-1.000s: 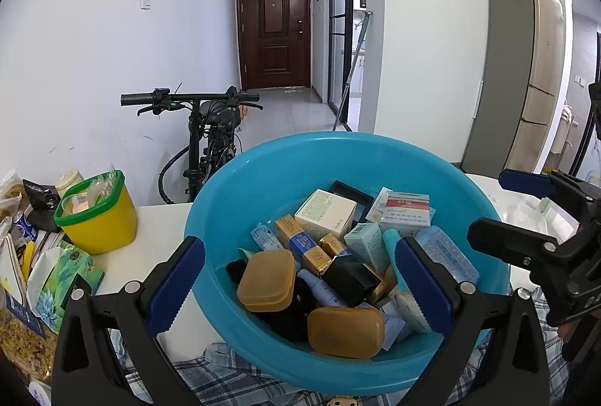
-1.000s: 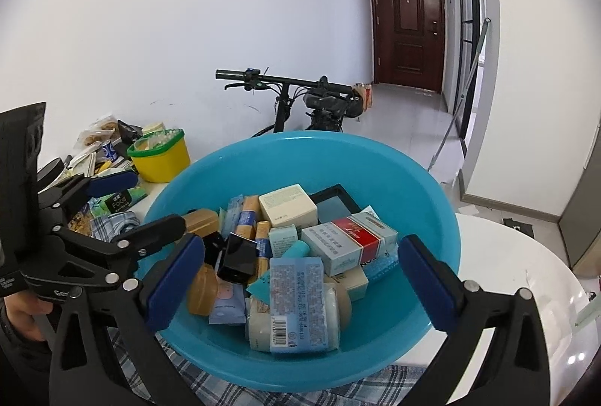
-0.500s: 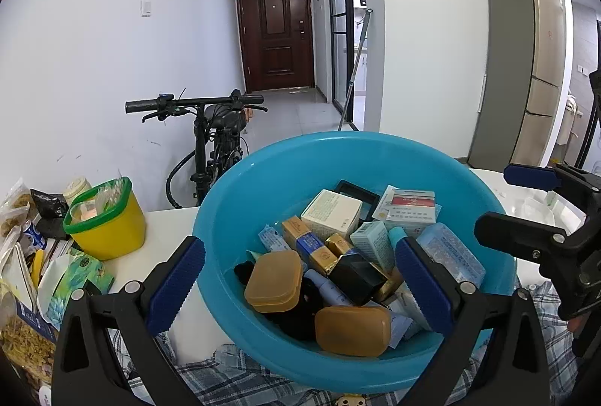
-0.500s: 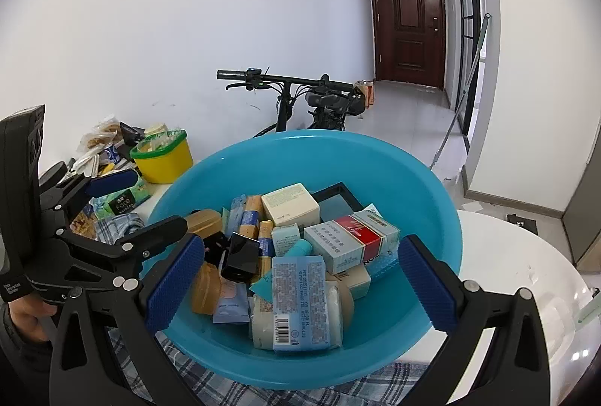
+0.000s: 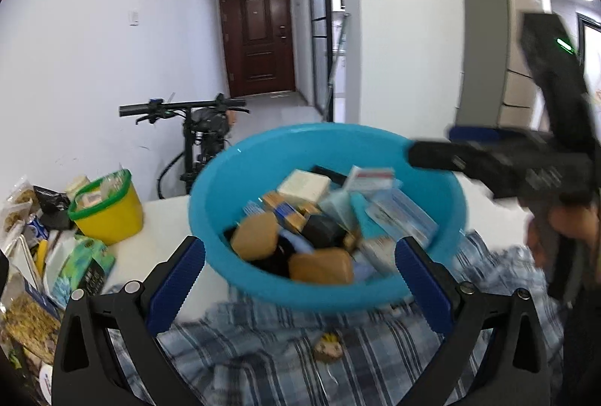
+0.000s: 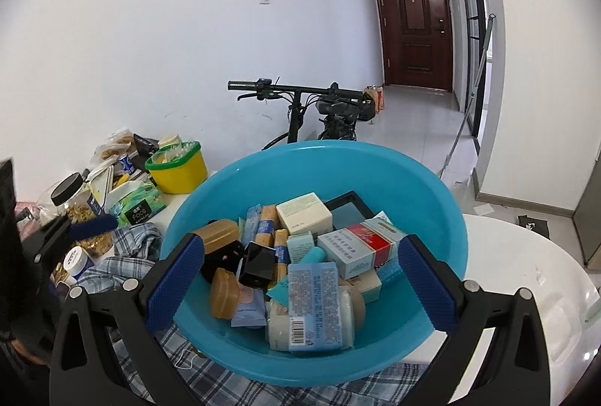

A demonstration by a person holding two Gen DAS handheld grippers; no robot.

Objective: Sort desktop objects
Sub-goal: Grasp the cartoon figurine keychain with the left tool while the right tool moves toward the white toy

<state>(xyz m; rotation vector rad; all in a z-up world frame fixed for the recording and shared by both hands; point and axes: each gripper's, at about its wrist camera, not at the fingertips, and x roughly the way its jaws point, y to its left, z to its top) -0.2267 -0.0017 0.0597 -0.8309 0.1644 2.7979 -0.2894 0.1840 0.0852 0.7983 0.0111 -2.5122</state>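
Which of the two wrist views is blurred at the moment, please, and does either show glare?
Left wrist view: motion-smeared, the blue basin and the right gripper streaked. Right wrist view: sharp, print legible on the blue packet in the basin; soft window glare on the white table. Both views bend straight lines at the edges.

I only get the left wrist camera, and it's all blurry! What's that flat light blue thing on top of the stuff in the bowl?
Observer: The right wrist view shows it sharp. It is a light blue packet with small print and a barcode, lying on top of the pile in the blue basin.
Operator: Is anything red in there?
Observer: Yes. A red and white box lies just behind the packet.
Operator: What's way over on the left?
Observer: A clear jar with a black lid, with something golden inside, stands beside the plaid cloth.
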